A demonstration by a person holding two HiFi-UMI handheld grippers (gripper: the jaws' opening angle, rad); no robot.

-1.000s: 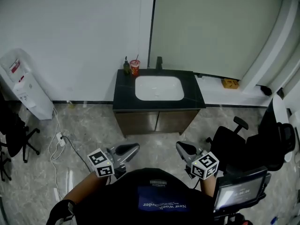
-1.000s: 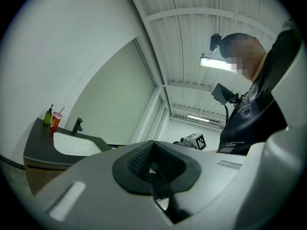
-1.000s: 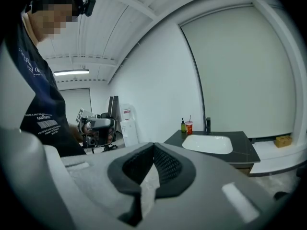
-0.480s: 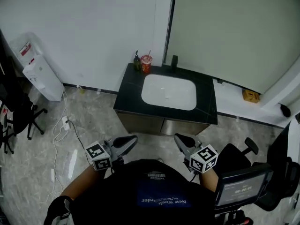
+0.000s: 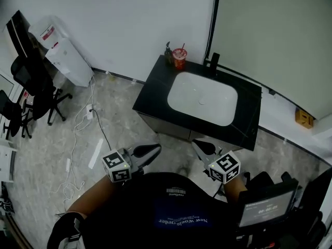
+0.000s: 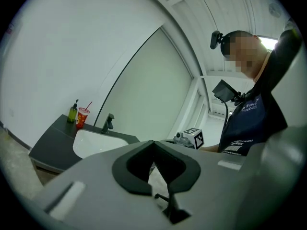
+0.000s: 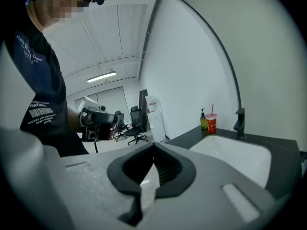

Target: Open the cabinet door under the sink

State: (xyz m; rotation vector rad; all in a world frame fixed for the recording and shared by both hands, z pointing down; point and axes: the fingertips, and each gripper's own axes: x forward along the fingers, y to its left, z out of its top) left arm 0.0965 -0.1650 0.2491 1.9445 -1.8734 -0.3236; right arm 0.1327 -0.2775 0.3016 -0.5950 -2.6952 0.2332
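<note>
I hold left tongs point(image 5: 153, 149) and right tongs point(image 5: 197, 146), each pinched together and empty (tips meeting), near the closed cabinet door point(image 5: 167, 130).

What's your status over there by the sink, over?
Left gripper and right gripper shut, empty, short of the cabinet. Cabinet door under sink closed, not yet touched. Only bare floor between.

L gripper point(image 5: 148, 150) & R gripper point(image 5: 201, 147) side by side, just short of cabinet door point(image 5: 168, 128) under sink point(image 5: 202, 97); red cup point(image 5: 179, 57) at back.
</note>
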